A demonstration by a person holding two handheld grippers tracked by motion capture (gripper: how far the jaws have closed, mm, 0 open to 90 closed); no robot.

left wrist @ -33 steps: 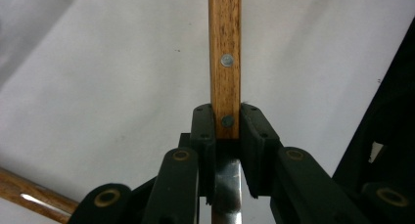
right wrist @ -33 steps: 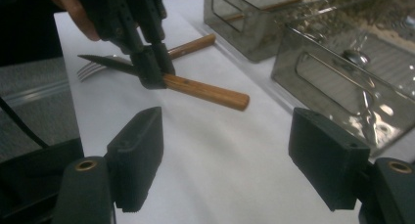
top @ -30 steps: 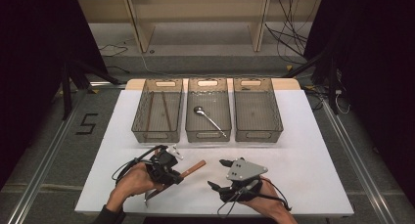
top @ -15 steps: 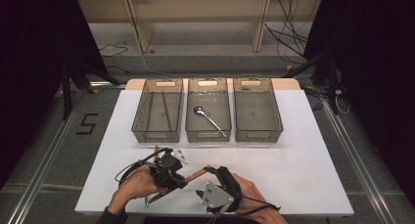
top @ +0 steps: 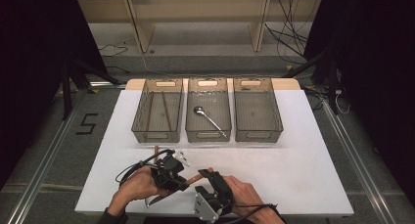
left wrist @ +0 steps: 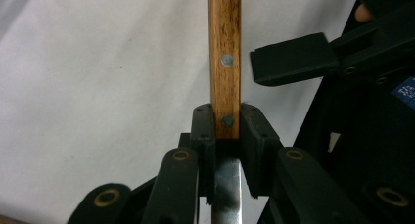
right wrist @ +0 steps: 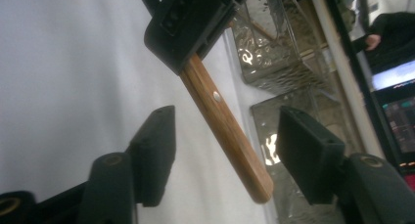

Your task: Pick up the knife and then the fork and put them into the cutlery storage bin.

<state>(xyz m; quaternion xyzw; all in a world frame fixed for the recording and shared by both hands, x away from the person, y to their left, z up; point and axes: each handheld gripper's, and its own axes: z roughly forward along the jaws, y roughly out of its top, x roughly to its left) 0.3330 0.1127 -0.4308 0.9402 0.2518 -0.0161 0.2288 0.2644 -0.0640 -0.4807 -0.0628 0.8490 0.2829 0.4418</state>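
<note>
Now L tongs [left wrist: 222,131] pinch the knife [left wrist: 224,62]; R tongs [right wrist: 225,150], just closing, straddle its handle w/o touching.

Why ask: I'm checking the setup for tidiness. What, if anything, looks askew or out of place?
Nothing is spilled or damaged. The three clear mesh bins stand in a straight row. One oddity: the wooden-handled knife is off the table, clamped in the left hand-held gripper.
</note>
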